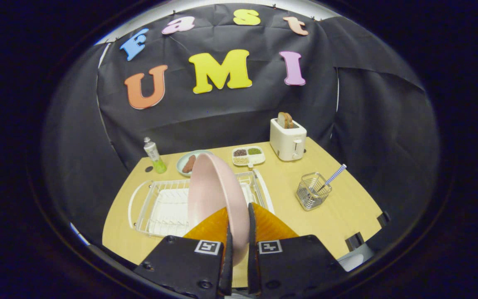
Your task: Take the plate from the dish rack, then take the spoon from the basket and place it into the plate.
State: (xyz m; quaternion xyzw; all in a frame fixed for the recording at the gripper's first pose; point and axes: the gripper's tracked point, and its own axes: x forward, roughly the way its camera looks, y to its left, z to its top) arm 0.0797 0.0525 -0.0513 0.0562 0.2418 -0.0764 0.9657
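Two fingers, state: the hand-held gripper (237, 232) is closed on the rim of the pink plate (216, 195), one finger on each face, with the plate standing on edge between them.
Plate position: held upright over the near right part of the dish rack (156, 207); whether its lower edge has cleared the wires cannot be told, as the fingers hide it.
Step in hand, judged: carrying the plate out of the rack, to be set flat on the worktop (338, 211).
How to do it well: keep the pinch firm, since a rim grip on a smooth plate may slip or swing; lift straight until clear of the rack's right rail, then move right and lower gently, tilting the plate flat.
Landing place: bare worktop lies between rack and basket, near side.
Spoon: its checked handle (335, 175) sticks up out of the wire basket (311, 192), right of the rack, not yet touched.
Obstacles: basket and handle stand close to the likely path; leave room for a later reach.
Far items: toaster (287, 139) with bread, divided tray (248, 155), green dish (187, 162) with sausage and bottle (154, 155), all well apart from the work.
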